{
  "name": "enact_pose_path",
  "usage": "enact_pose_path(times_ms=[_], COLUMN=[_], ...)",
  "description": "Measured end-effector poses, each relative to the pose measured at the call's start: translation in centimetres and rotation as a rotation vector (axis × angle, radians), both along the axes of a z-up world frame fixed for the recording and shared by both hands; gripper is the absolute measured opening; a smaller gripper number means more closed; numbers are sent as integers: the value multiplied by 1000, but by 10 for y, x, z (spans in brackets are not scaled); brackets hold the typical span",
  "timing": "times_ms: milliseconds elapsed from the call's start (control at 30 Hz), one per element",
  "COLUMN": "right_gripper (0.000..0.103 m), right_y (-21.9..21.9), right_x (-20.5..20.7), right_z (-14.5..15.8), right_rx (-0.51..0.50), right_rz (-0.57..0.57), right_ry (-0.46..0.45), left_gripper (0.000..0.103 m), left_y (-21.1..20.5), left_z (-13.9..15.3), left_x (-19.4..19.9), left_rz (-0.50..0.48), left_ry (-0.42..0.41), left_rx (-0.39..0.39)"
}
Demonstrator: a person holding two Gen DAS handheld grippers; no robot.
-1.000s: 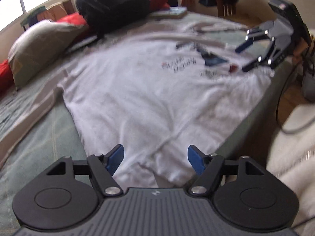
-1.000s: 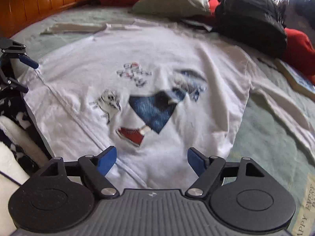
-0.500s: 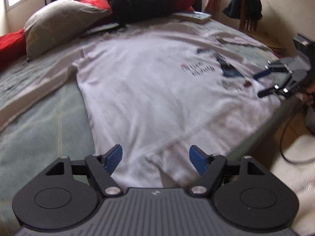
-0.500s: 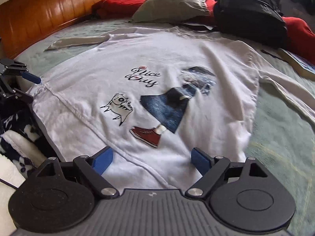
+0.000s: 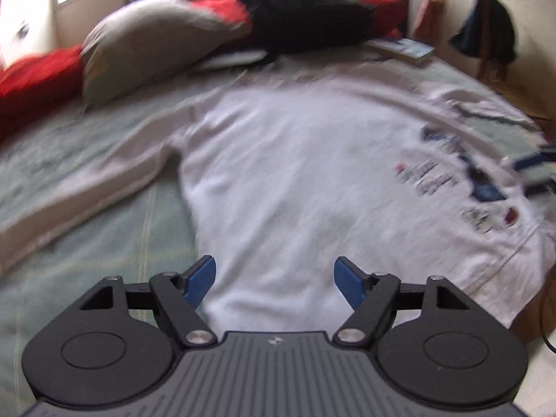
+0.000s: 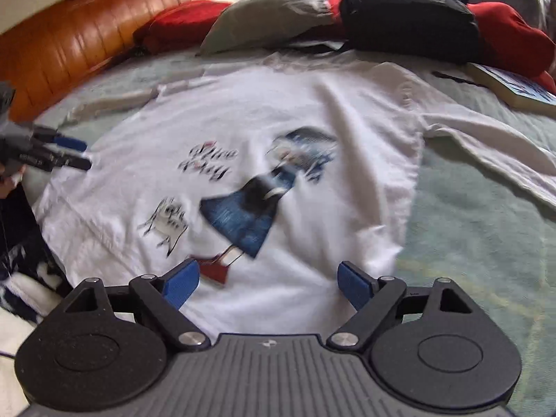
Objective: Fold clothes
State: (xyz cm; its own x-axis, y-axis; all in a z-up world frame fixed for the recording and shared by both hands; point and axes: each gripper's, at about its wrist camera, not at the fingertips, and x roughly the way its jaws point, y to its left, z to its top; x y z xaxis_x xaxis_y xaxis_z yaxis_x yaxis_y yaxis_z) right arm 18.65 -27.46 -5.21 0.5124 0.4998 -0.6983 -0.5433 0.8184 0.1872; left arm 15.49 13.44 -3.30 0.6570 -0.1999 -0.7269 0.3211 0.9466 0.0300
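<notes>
Garment: white long-sleeved shirt [image 6: 278,111] spread flat, print side up, on the bed [image 6: 469,229]; not yet folded.
Long axis: hem nearest both cameras, collar far, towards the grey pillow [image 6: 271,7] and black backpack [image 6: 406,10]; the body runs away from both hands.
Sleeves: one sleeve [image 5: 80,180] stretches out over the green cover to the left in the left wrist view; the other sleeve [image 6: 486,146] stretches out to the right in the right wrist view.
Left gripper [image 5: 274,281]: fingers released and wide, nothing between the pads; shirt hem lies just beyond and under the gap, at the shirt's plain side.
Right gripper [image 6: 267,283]: fingers released, spread wide, empty; it hovers over the hem below the printed figure, with the shirt's side edge to its right.
Nearer hand: each hand is nearest its own hem corner and own sleeve; neither touches cloth as far as I can tell.
Cross view: the left gripper appears at the left edge of the right wrist view, by the far hem corner.
Judgement: next move likely turns on seizing the hem or side edges and carrying them along the long axis or across it.
Risk: motion blur hides the exact hem line.
</notes>
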Motion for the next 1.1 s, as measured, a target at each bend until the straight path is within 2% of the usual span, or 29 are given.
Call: enact_pose_path(times_ms=[67, 167, 300, 400, 433, 467, 500, 533, 567, 633, 733, 767, 833, 933, 1000, 1100], right_gripper=[90, 90, 90, 90, 88, 80, 75, 66, 64, 61, 64, 66, 78, 79, 79, 79], right_y=[-8, -11, -7, -2, -2, -3, -5, -7, -9, -11, 2, 8, 19, 40, 54, 58], right_x=[21, 71, 142, 174, 182, 186, 187, 188, 189, 193, 190, 186, 166, 133, 117, 104], right_z=[12, 22, 10, -8, -15, -19, -20, -20, -21, -19, -11, -7, 7, 19, 16, -3], right_rx=[59, 152, 256, 267, 240, 194, 152, 123, 95, 65, -46, -75, -106, -82, -83, -140], right_rz=[-24, -46, -82, -126, -155, -177, -182, -177, -173, -168, -157, -159, -119, 8, 73, 84], right_ry=[-22, -20, 93, 158, 175, 159, 130, 114, 98, 91, 55, 48, 9, -18, -20, -5], left_gripper=[78, 78, 78, 78, 79, 81, 83, 83, 83, 83, 80, 80, 80, 80, 81, 82], left_y=[-11, -29, -41, -36, -32, -24, -15, -6, 1, 4, -3, -8, -21, -49, -63, -58], left_z=[10, 10, -10, -29, -37, -40, -43, -46, -45, -41, -30, -25, -17, -17, -22, -36], left_x=[13, 43, 81, 102, 107, 108, 109, 110, 111, 110, 103, 99, 89, 78, 71, 58], left_rz=[-27, -56, -54, -12, 13, 36, 60, 83, 106, 110, 103, 85, 21, -128, -215, -223], left_ry=[-32, -35, 29, 93, 115, 113, 109, 105, 113, 108, 79, 57, 17, 3, 4, 43], left_rx=[-9, -15, -45, -67, -60, -50, -41, -31, -38, 17, 80, 92, 96, 63, 57, 81])
